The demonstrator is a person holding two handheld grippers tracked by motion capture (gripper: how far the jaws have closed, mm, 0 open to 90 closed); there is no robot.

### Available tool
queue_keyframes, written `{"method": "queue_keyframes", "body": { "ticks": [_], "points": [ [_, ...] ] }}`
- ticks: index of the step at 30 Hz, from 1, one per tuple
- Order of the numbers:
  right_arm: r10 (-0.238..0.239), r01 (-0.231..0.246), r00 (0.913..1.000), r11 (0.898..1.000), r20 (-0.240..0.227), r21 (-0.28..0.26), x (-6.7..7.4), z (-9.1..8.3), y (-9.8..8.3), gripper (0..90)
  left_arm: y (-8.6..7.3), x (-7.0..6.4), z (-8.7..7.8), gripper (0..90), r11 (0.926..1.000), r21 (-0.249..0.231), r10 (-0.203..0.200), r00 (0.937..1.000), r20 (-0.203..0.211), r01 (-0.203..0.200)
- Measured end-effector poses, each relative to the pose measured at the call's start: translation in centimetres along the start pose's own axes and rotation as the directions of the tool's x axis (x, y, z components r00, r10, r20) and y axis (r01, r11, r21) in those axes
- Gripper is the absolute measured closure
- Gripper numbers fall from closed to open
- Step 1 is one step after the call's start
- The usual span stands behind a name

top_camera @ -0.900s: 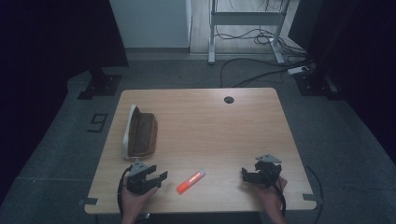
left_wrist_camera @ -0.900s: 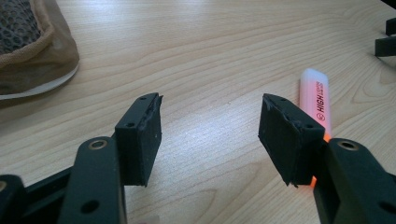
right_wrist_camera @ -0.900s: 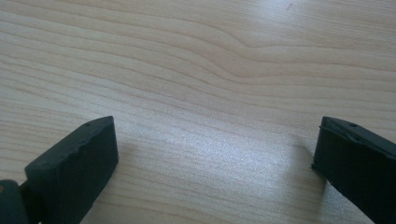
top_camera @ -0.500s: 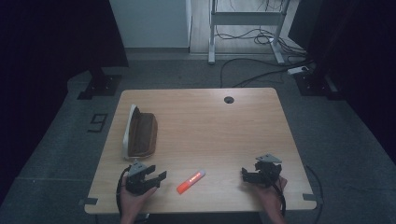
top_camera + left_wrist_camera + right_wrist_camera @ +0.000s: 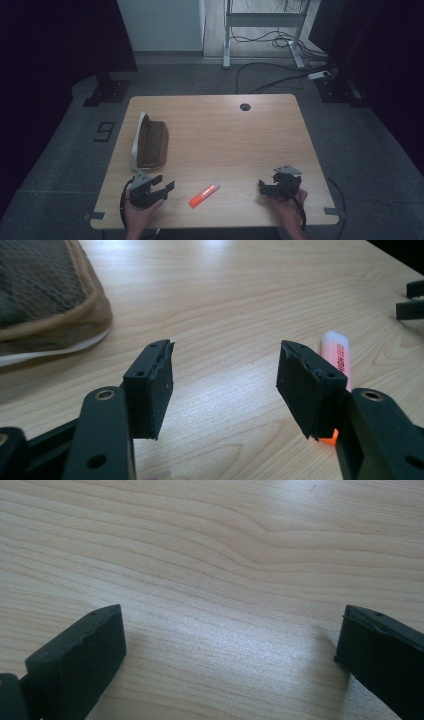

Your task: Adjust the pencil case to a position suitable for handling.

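One orange marker is seen lying flat near the table front edge, between two grippers. One brown pouch is set at far left. Left gripper and right gripper are both held wide, nothing gripped.

A person's hands are holding two grippers at the near edge of a wooden table: the left gripper is sitting with its jaws apart, and the right gripper is resting well apart from it. An orange marker is lying between them, nearer the left one, while a brown pouch is lying beyond the left gripper.
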State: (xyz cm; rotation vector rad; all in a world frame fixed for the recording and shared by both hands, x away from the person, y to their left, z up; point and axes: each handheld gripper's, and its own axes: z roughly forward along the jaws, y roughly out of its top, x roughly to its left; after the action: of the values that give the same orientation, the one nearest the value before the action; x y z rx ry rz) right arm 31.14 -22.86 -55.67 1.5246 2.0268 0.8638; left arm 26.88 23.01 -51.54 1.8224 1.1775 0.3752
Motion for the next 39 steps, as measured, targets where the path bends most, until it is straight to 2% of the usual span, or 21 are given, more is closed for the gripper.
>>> {"method": "queue_keyframes", "body": {
  "ticks": [8, 21, 29, 39],
  "points": [
    [0.0, 0.0, 1.0, 1.0, -0.001, 0.0, 0.0, 0.0, 0.0, 0.0, 0.3, 0.8, -1.4, 39.5, 0.9988, -0.046, -0.018, 0.9995, -0.026, 0.017],
    [0.0, 0.0, 1.0, 1.0, -0.001, 0.0, 0.0, 0.0, 0.0, 0.0, 0.5, 1.6, -2.8, 38.8, 0.9956, -0.089, -0.036, 0.9979, -0.053, 0.032],
    [-0.001, 0.001, 1.0, 1.0, -0.001, -0.001, 0.0, 0.0, 0.0, 0.0, 0.6, 2.3, -4.0, 38.0, 0.9904, -0.129, -0.059, 0.995, -0.08, 0.049],
    [-0.001, 0.001, 1.0, 1.0, 0.0, -0.001, 0.0, 0.0, 0.0, 0.0, 0.5, 3.3, -4.7, 37.2, 0.9884, -0.142, -0.072, 0.9898, -0.123, 0.055]
  ]
}}
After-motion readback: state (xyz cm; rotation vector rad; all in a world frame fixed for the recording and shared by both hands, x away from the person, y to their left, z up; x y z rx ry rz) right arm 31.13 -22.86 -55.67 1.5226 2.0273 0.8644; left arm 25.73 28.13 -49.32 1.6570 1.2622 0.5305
